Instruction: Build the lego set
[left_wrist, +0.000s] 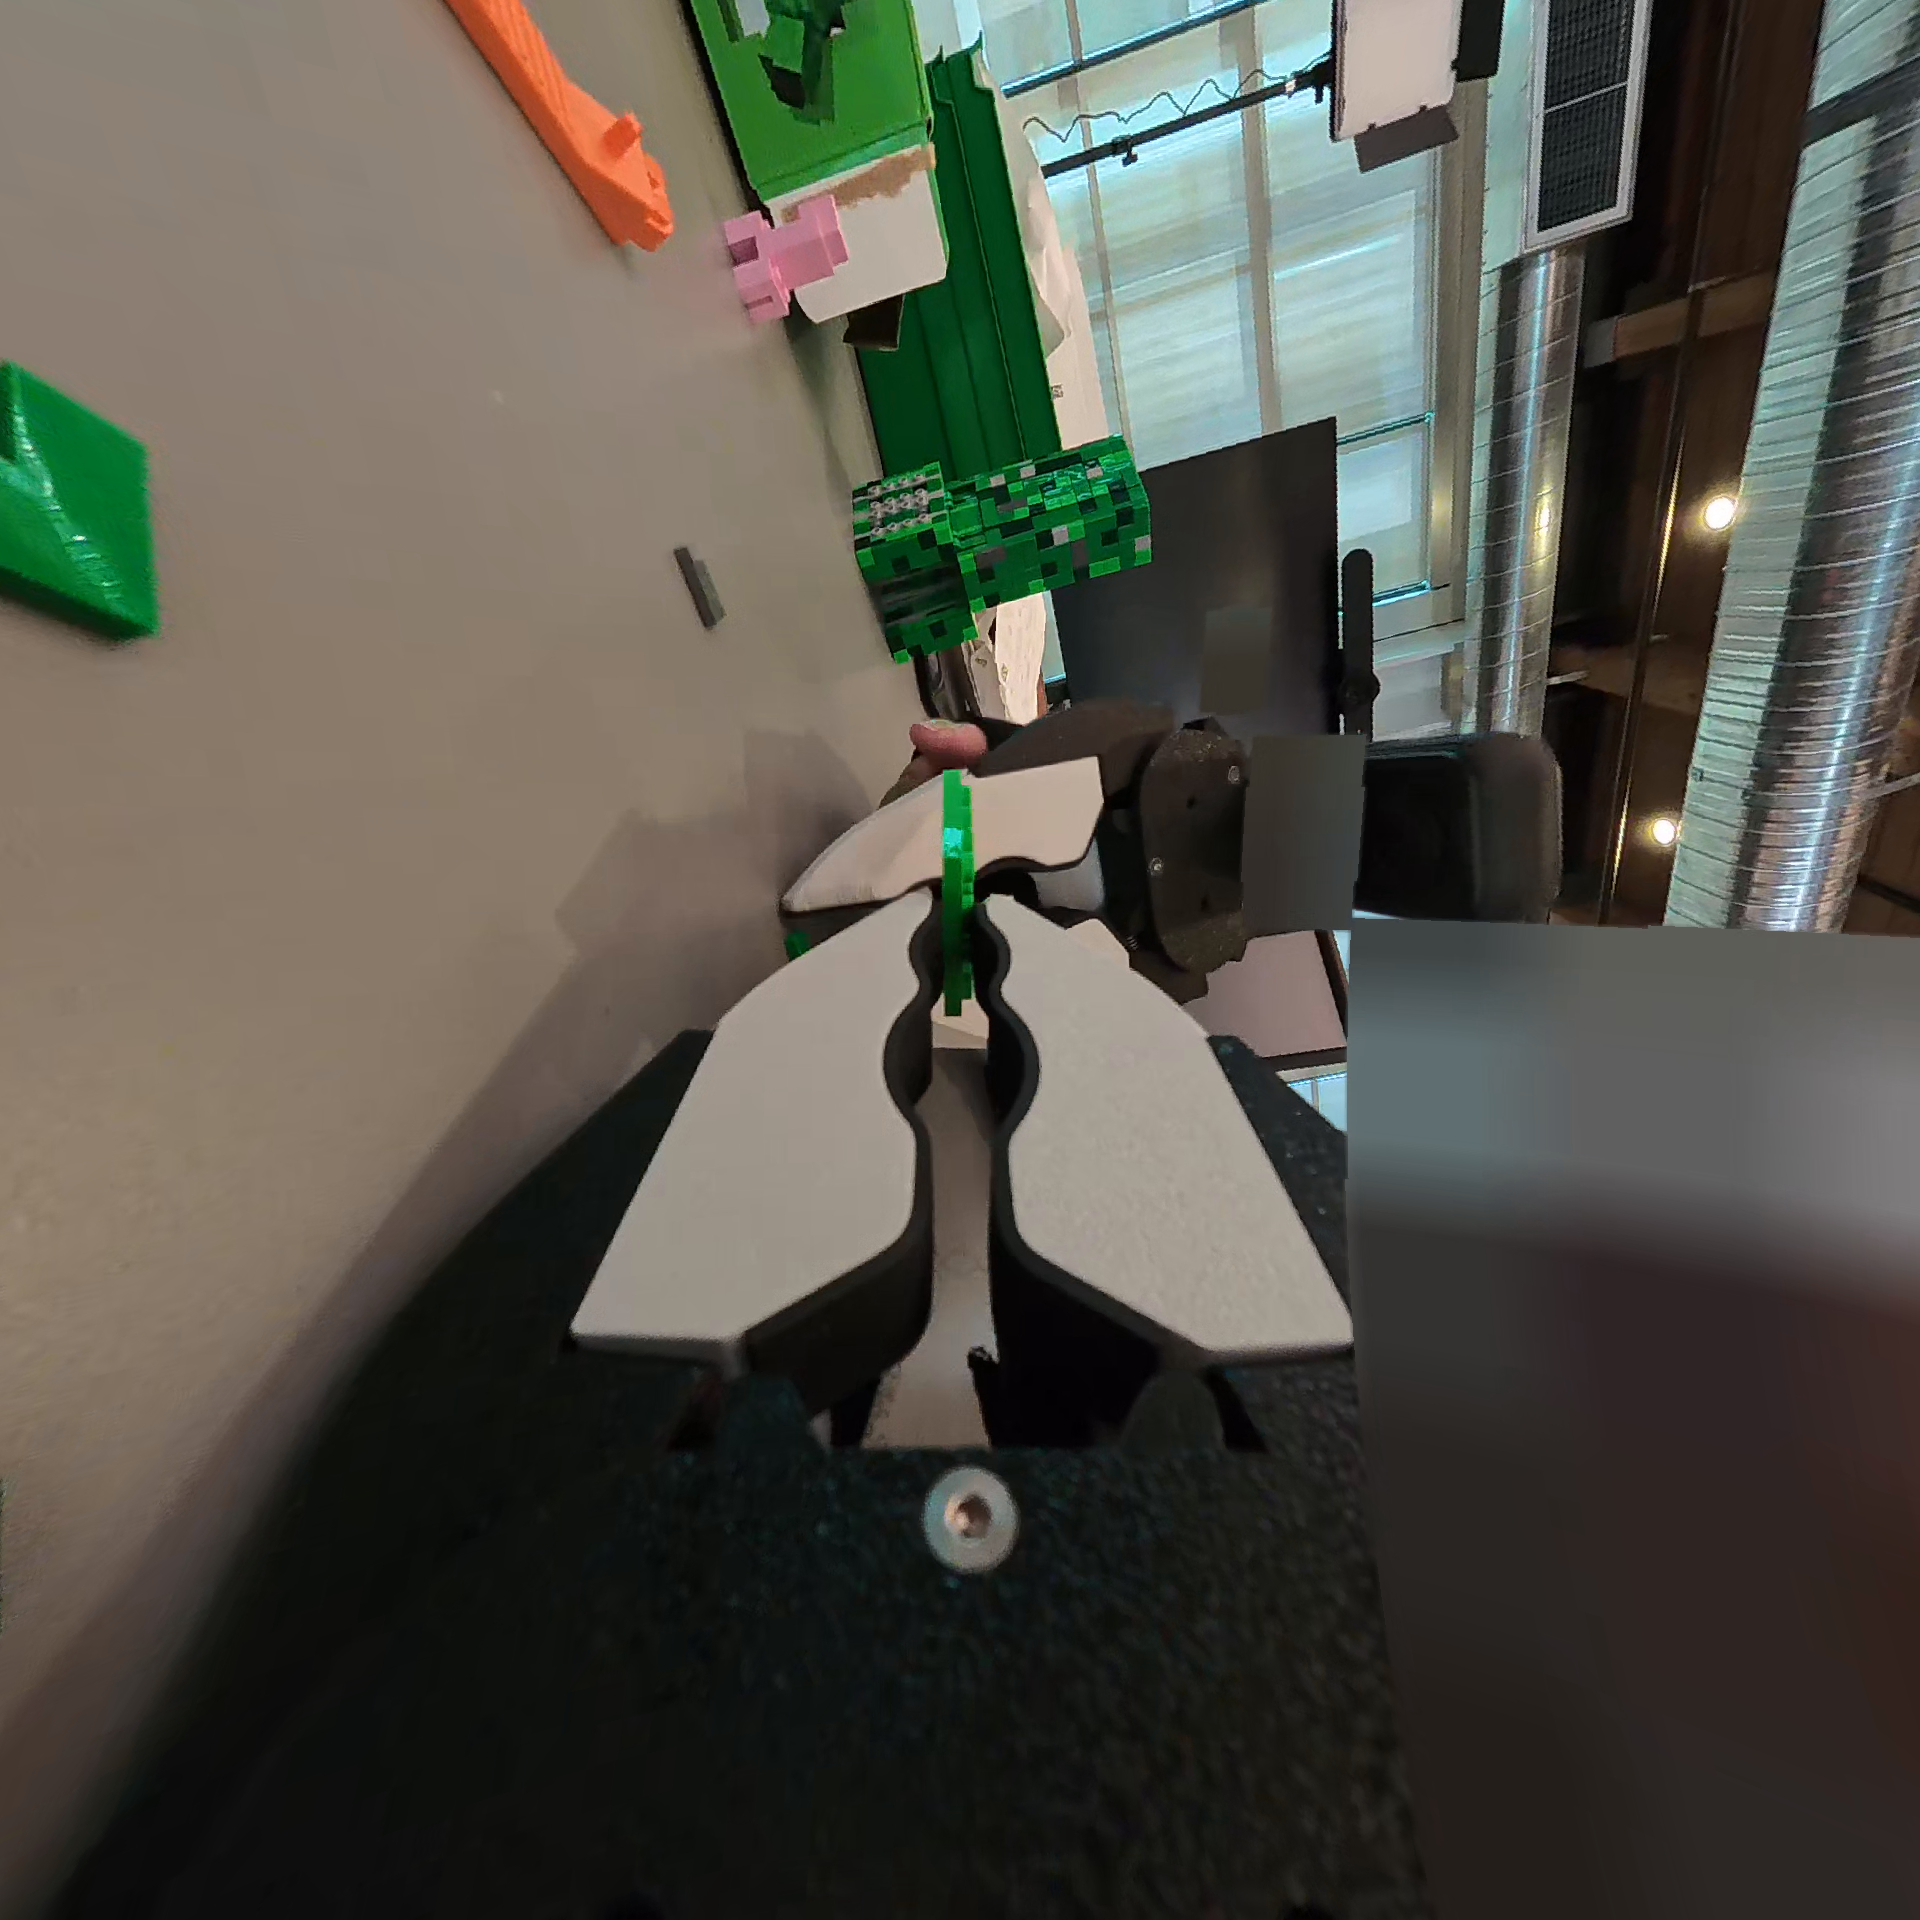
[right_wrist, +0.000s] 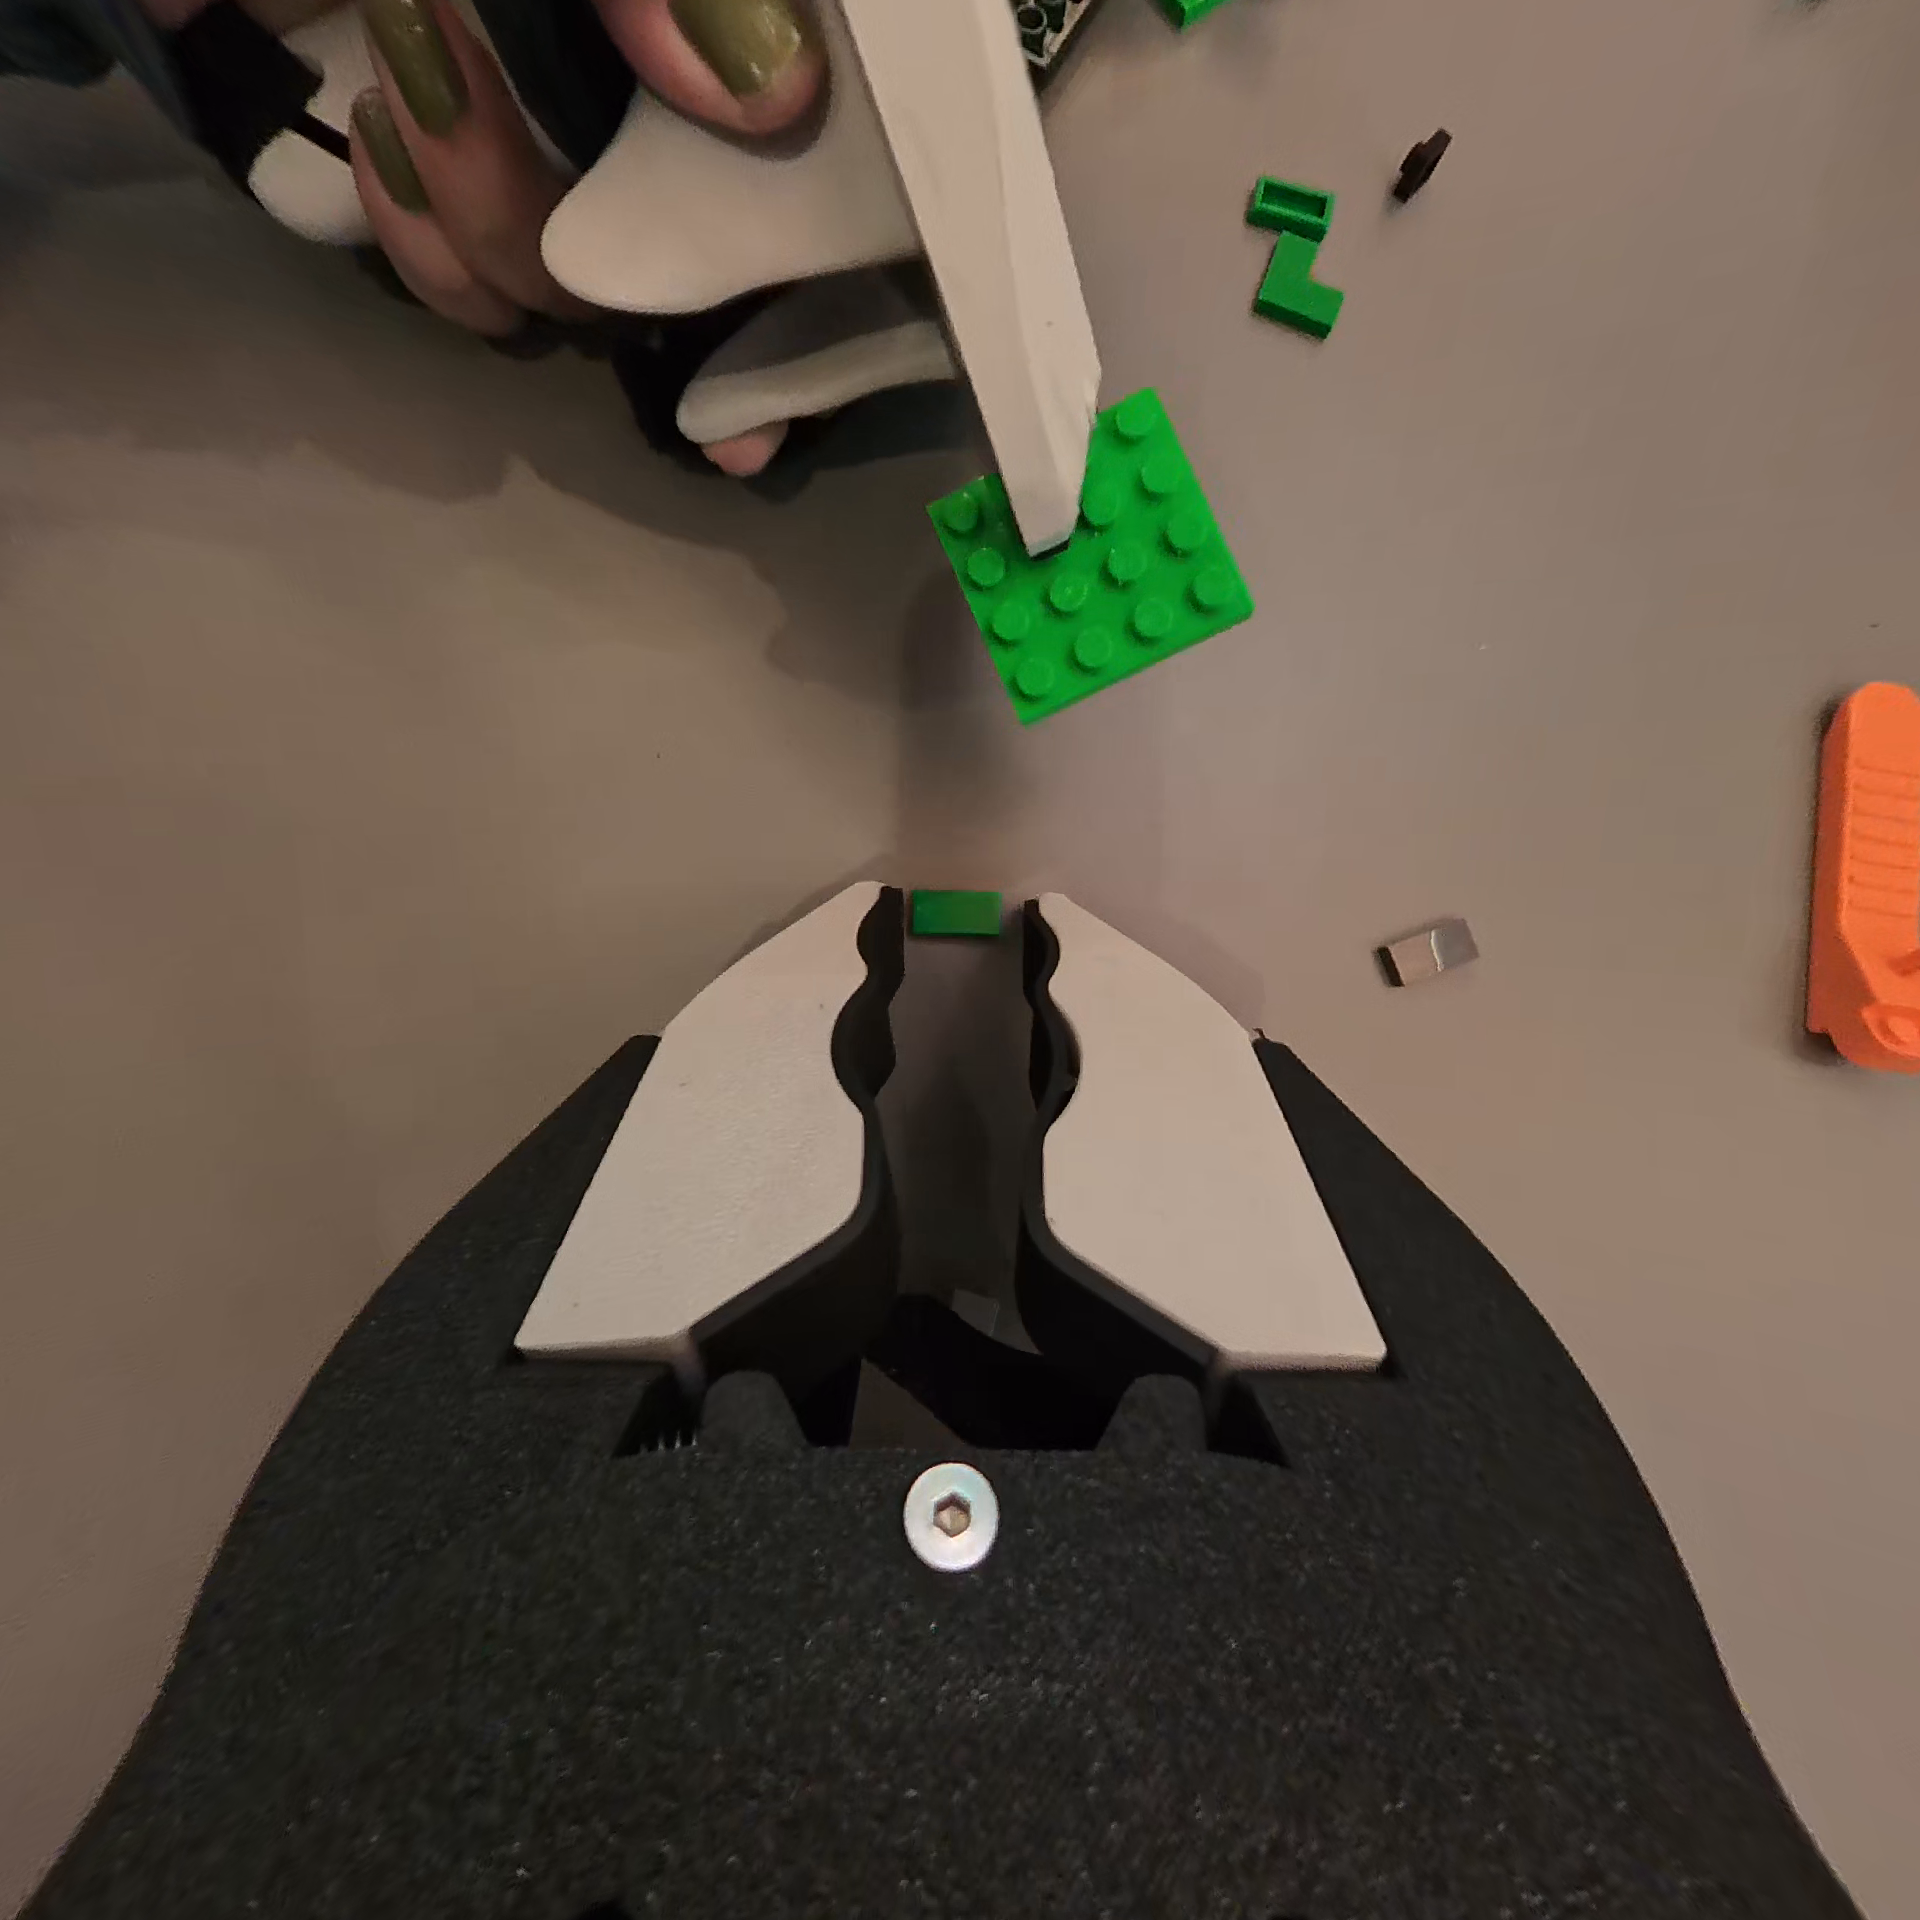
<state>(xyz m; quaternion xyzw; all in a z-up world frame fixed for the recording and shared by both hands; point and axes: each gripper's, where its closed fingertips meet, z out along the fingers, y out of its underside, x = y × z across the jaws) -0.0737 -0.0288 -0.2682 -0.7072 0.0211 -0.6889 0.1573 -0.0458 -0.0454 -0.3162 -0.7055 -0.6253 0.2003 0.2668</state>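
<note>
Lego plate (right_wrist: 1101, 582) — green, studded — hangs above the surface (right_wrist: 416, 727), pinched edge-on in the left claw (left_wrist: 961, 935), presumably so the right claw (right_wrist: 956, 914), gripping a small green tile (right_wrist: 956, 914), can press it on.

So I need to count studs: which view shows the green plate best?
The right wrist view: the green plate faces the camera with its studs showing, apart from those behind the left hand-held gripper's finger. The left wrist view shows the plate only edge-on, a thin strip between its fingers.
</note>
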